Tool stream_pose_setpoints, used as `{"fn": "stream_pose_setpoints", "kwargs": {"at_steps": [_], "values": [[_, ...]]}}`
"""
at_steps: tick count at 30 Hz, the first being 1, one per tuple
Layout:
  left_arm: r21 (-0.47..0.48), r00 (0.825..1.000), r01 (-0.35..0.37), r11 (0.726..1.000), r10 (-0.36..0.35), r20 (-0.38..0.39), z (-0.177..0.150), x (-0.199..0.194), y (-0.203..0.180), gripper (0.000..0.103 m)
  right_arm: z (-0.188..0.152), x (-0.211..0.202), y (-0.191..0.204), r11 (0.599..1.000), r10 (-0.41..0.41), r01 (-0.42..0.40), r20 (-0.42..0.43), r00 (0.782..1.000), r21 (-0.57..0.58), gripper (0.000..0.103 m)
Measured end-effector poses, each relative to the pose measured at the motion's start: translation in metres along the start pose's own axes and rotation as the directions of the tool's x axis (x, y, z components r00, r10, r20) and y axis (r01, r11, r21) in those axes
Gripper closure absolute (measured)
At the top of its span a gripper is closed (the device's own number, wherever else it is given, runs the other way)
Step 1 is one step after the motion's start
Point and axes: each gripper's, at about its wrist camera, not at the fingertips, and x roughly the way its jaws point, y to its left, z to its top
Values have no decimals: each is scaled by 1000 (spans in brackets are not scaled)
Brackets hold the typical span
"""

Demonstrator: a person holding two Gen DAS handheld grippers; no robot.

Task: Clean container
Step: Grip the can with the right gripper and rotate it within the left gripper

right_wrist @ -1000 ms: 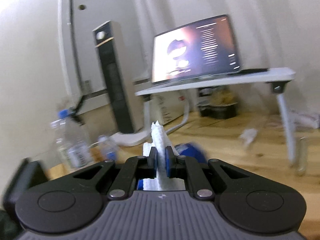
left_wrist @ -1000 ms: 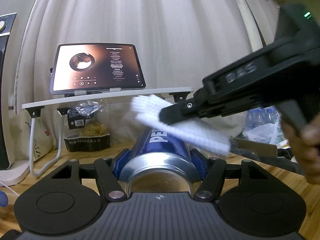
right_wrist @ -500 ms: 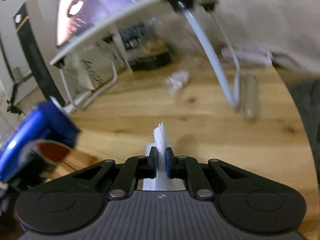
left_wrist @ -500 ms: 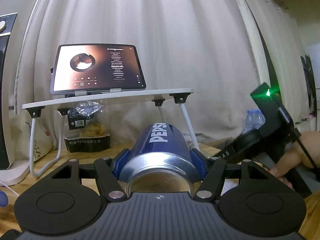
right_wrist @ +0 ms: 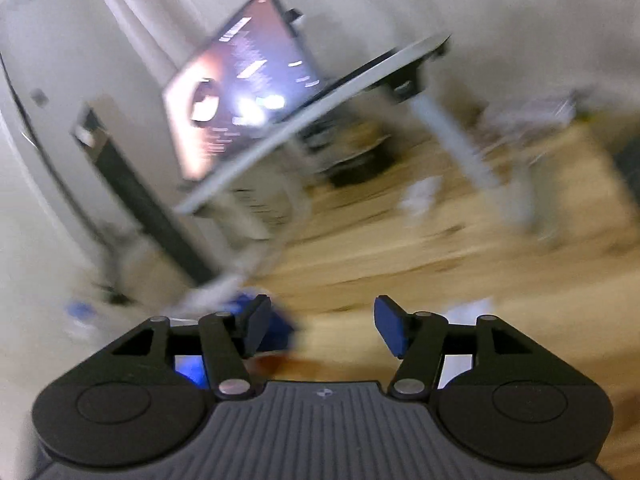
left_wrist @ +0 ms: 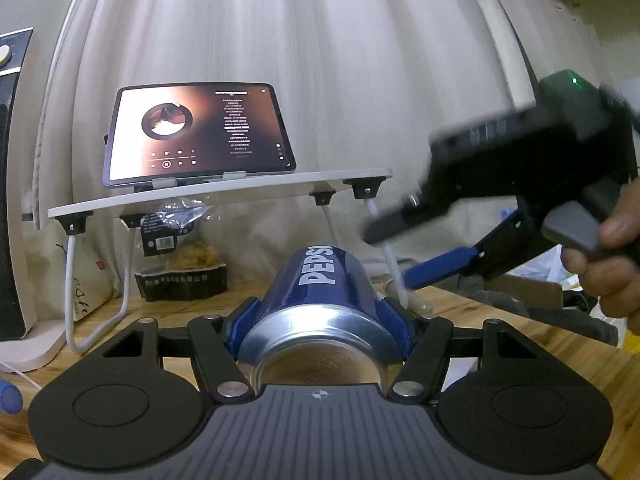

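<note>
The left gripper (left_wrist: pixel 320 320) has the Pepsi can (left_wrist: pixel 320 292) clamped on its side, blue pads pressing either flank of the can's body, the silver concave base facing back toward the camera and the far end pointing away from the jaws. That is where the container sits: squarely between the left jaws, held level above the wooden tabletop (left_wrist: pixel 560 344).

Off to the right of those jaws, the right gripper (left_wrist: pixel 404 254) comes into frame, a hand (left_wrist: pixel 608 264) on its grip. Its jaws are opening, blue pads spreading apart, and nothing lies between them in the right wrist view, which is heavily blurred.

Now, the can itself. Thin aluminium, so probably light, and smooth-sided, likely slick if wiped damp. The wall will dent under a hard squeeze, so a mid-body grip across the diameter, as the left jaws have it, looks the sensible hold; the rims at either end are the stiffest parts. Whether it is full or empty cannot be told from here.

Beyond the jaws, a tablet (left_wrist: pixel 196 132) stands on a small white stand (left_wrist: pixel 224 194).
</note>
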Motion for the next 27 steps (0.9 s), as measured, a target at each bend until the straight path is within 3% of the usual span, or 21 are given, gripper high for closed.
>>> {"fn": "stream_pose_setpoints", "kwargs": {"at_steps": [3, 6, 9, 11, 14, 16, 19, 22, 25, 27], "values": [[52, 999, -21, 998, 20, 35, 0, -5, -8, 36, -9, 10, 5, 983, 142, -135, -42, 989, 124, 38], [138, 998, -39, 990, 30, 60, -1, -9, -18, 36, -17, 23, -2, 957, 201, -185, -53, 978, 225, 28], [172, 996, -22, 985, 8, 83, 1, -14, -23, 36, -24, 32, -8, 928, 254, -232, -41, 966, 291, 27], [143, 997, 6, 990, -18, 79, 4, -15, -19, 36, -29, 36, -10, 910, 303, -276, -43, 952, 310, 28], [-53, 994, 104, 993, -103, 23, 11, -8, 5, 35, -34, 39, -14, 892, 352, -332, -10, 936, 307, 32], [-193, 986, 163, 968, -164, 7, 12, -3, 19, 34, -34, 38, -17, 868, 396, -385, 32, 918, 314, 33], [-344, 974, 223, 912, -220, 46, 13, -4, 33, 34, -36, 36, -20, 844, 433, -438, 90, 897, 309, 33], [-476, 958, 286, 832, -267, 107, 11, -7, 48, 34, -38, 33, -28, 818, 439, -458, 135, 888, 348, 33], [-576, 948, 311, 756, -293, 127, 6, -2, 59, 33, -37, 31, -37, 799, 440, -468, 165, 883, 377, 32], [-603, 941, 325, 729, -310, 132, 3, 0, 61, 35, -41, 29, -41, 788, 445, -477, 176, 878, 389, 32]]}}
